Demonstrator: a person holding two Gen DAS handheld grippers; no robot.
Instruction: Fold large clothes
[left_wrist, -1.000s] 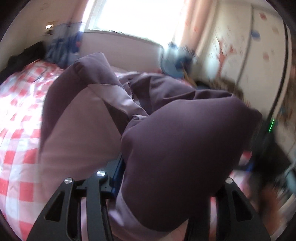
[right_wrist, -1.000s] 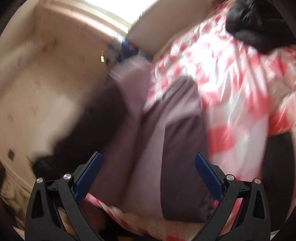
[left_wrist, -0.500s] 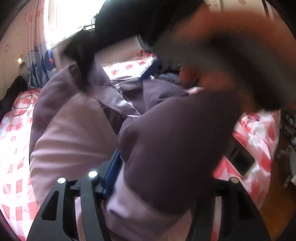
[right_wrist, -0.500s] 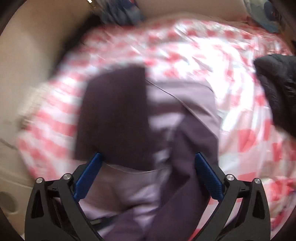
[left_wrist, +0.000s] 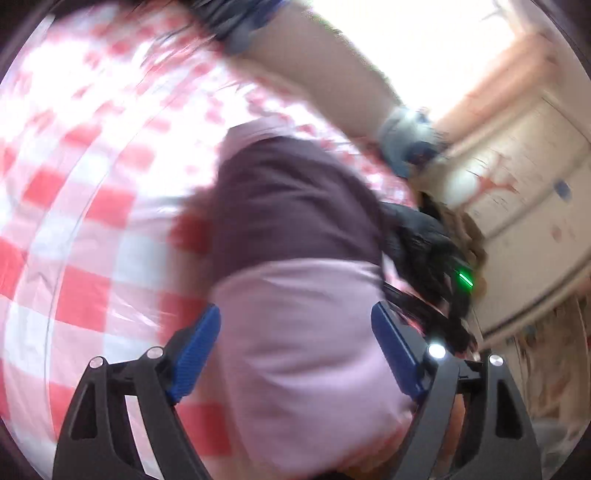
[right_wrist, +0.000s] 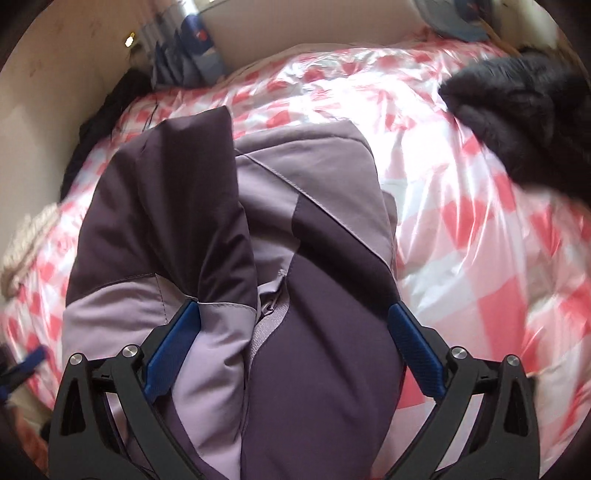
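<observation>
A bed spread with a red-and-white checked cover (right_wrist: 480, 229) under a glossy, crinkled clear film fills most of both views. On it lies the two-tone purple jacket (right_wrist: 306, 229), dark plum with pale lilac panels, bunched lengthwise with its sleeves folded in over the body. In the left wrist view the picture is motion-blurred, and the same jacket (left_wrist: 295, 280) shows as a dark upper part and a pale lower part running down between the fingers.

A black garment (right_wrist: 524, 122) sits on the cover at the upper right of the right wrist view, well apart from the jacket. A blue patterned curtain (right_wrist: 192, 48) hangs at the far end of the bed.

The left gripper (left_wrist: 295, 350) has its jaws opening; the jacket lies between the blue pads (left_wrist: 195, 347), which do not press on it. The right gripper (right_wrist: 295, 343) stands wide apart over the near end of the jacket, with the cloth lying between its fingers and bulging up against the blue pads (right_wrist: 173, 350); no clamping shows.

A small green light (left_wrist: 465, 277) glows on a dark, blurred object right of the left gripper.
</observation>
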